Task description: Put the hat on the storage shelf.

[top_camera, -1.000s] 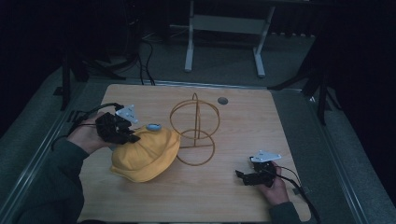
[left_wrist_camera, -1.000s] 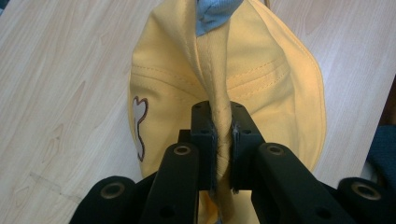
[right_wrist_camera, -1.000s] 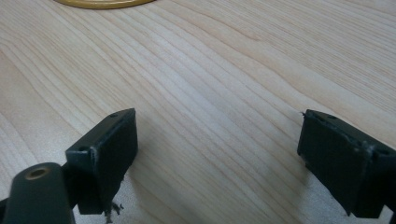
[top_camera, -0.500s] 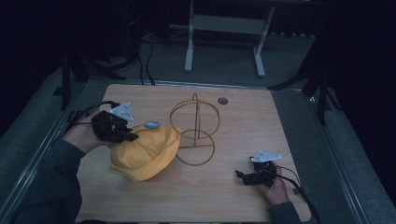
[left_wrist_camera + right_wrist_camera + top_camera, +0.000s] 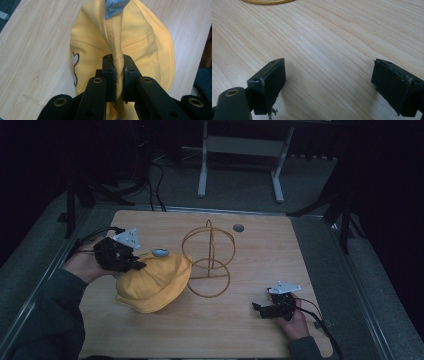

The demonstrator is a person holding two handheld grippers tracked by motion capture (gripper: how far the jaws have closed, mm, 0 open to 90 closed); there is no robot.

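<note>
A yellow cap lies on the wooden table, left of centre. It has a grey-blue button on its crown. My left gripper is shut on a fold of the yellow cap at its left edge, the fabric pinched between both pads. A gold wire stand of crossed hoops stands upright just right of the cap. Near the table's front right, my right gripper rests low over bare wood, and in its own view the right gripper is open with nothing between the jaws.
A small round grey grommet sits in the table's far side. A white desk frame stands on the floor beyond. Cables trail off the far left corner. The stand's gold base ring lies ahead of the right gripper.
The left gripper has shifted slightly with the cap's edge in it. The right gripper has stayed put.
</note>
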